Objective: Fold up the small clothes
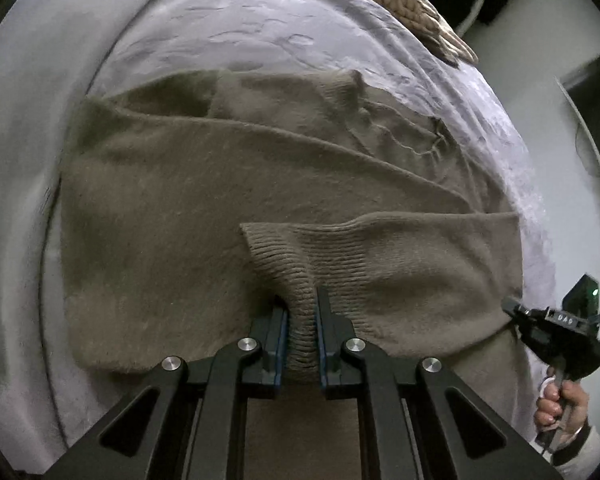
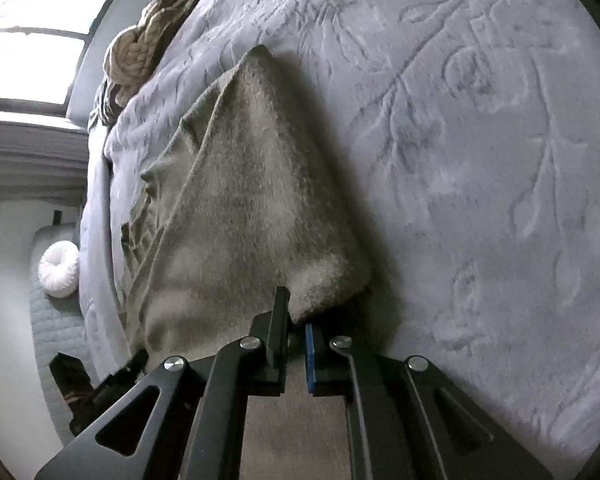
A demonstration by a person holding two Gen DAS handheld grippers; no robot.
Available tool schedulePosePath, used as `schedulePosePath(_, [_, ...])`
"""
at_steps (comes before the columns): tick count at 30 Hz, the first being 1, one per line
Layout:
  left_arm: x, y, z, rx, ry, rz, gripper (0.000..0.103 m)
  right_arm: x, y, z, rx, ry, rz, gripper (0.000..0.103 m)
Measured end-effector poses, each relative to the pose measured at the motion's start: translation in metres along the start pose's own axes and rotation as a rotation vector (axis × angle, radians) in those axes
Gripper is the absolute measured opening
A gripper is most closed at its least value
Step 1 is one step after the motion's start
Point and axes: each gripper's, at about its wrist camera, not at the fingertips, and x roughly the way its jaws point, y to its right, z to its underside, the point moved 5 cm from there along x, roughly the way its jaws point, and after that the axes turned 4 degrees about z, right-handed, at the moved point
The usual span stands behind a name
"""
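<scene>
1. Left wrist view. The left tool (image 1: 302,312) is closed on the ribbed cuff (image 1: 296,276) of the brown knit sweater (image 1: 160,208); the cuff is bunched between the pads at lower centre of the frame. The sweater lies spread on the bed (image 1: 260,32), filling the middle of the frame, with one sleeve folded across its body. Judgement: the cuff is gripped because it gives a firm edge for carrying the sleeve.

2. Same view, lower right. The right tool (image 1: 514,308) is held by a hand (image 1: 556,404), its tip at the sweater's right edge.

3. Right wrist view. The right tool (image 2: 294,320) has its jaws nearly together, pinching a corner of the sweater (image 2: 240,208) at lower centre. Judgement: holding two separate points lets the garment be lifted without sagging.

4. A beige knitted item (image 2: 136,60) lies at upper left, well apart.
</scene>
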Motion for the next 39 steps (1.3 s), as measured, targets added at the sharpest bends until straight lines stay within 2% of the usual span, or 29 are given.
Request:
schedulePosePath(1, [-0.005,-0.004,0.000,-0.010,0.013,-0.018,0.015,-0.001,-0.001,0.001,-0.010,-0.010,0.011,0.010])
schedulePosePath(2, [-0.009,-0.008,0.000,-0.009,0.022,-0.044,0.021,-0.005,-0.003,0.003,-0.029,-0.018,0.028,0.011])
schedulePosePath(4, [-0.022,-0.020,-0.001,0.006,0.044,-0.164,0.021,-0.018,-0.006,0.010,-0.087,-0.016,0.077,0.017])
schedulePosePath(6, [-0.031,-0.032,-0.001,0.003,0.046,-0.216,0.021,-0.036,-0.018,0.014,-0.179,0.036,0.104,0.020])
schedulePosePath(8, [-0.041,-0.042,-0.002,-0.017,0.045,-0.230,0.021,-0.054,-0.026,0.008,-0.240,0.104,0.128,0.043])
schedulePosePath(9, [-0.046,-0.045,-0.003,-0.024,0.050,-0.231,0.021,-0.058,-0.026,0.002,-0.245,0.129,0.142,0.064])
schedulePosePath(10, [-0.049,-0.045,-0.004,-0.023,0.057,-0.230,0.021,-0.060,-0.024,-0.008,-0.234,0.151,0.148,0.068])
schedulePosePath(14, [-0.056,-0.025,-0.008,0.010,0.085,-0.191,0.021,-0.045,-0.009,-0.050,-0.120,0.151,0.089,0.067])
schedulePosePath(17, [-0.041,0.000,-0.010,0.054,0.059,-0.148,0.021,-0.019,-0.003,-0.069,-0.047,0.085,0.017,0.065])
schedulePosePath(18, [-0.037,0.003,-0.009,0.065,0.044,-0.145,0.021,-0.012,-0.004,-0.072,-0.034,0.065,0.013,0.048])
schedulePosePath(19, [-0.028,0.007,-0.008,0.069,0.026,-0.146,0.021,-0.007,-0.008,-0.072,-0.039,0.042,0.005,0.007])
schedulePosePath(20, [-0.019,0.008,-0.007,0.059,0.004,-0.147,0.021,-0.002,-0.018,-0.071,-0.077,0.024,0.014,0.009])
schedulePosePath(23, [-0.010,0.010,-0.008,0.030,-0.012,-0.136,0.021,-0.013,-0.040,-0.067,-0.269,0.099,0.154,0.008])
schedulePosePath(25, [-0.011,0.010,-0.009,0.045,0.001,-0.154,0.021,-0.010,-0.034,-0.070,-0.303,0.103,0.241,0.008])
schedulePosePath(26, [-0.009,0.008,-0.009,0.059,0.001,-0.189,0.021,-0.003,-0.023,-0.073,-0.273,0.083,0.264,0.009])
schedulePosePath(29, [-0.002,-0.002,-0.013,0.045,-0.003,-0.252,0.021,-0.007,-0.009,-0.076,-0.164,0.077,0.191,0.009])
schedulePosePath(30, [-0.005,-0.007,-0.014,0.023,-0.003,-0.246,0.021,-0.011,-0.010,-0.074,-0.159,0.087,0.195,0.015])
schedulePosePath(31, [-0.010,-0.009,-0.015,0.010,0.003,-0.252,0.021,-0.014,-0.012,-0.072,-0.162,0.094,0.212,0.016])
schedulePosePath(34, [-0.030,-0.016,-0.017,0.011,0.035,-0.260,0.021,-0.029,-0.023,-0.059,-0.210,0.122,0.258,0.016])
schedulePosePath(37, [-0.044,-0.013,-0.012,0.021,0.028,-0.207,0.021,-0.040,-0.044,-0.042,-0.302,0.155,0.253,0.016])
schedulePosePath(39, [-0.047,0.000,-0.009,0.056,0.019,-0.177,0.021,-0.034,-0.062,-0.029,-0.370,0.137,0.241,0.016])
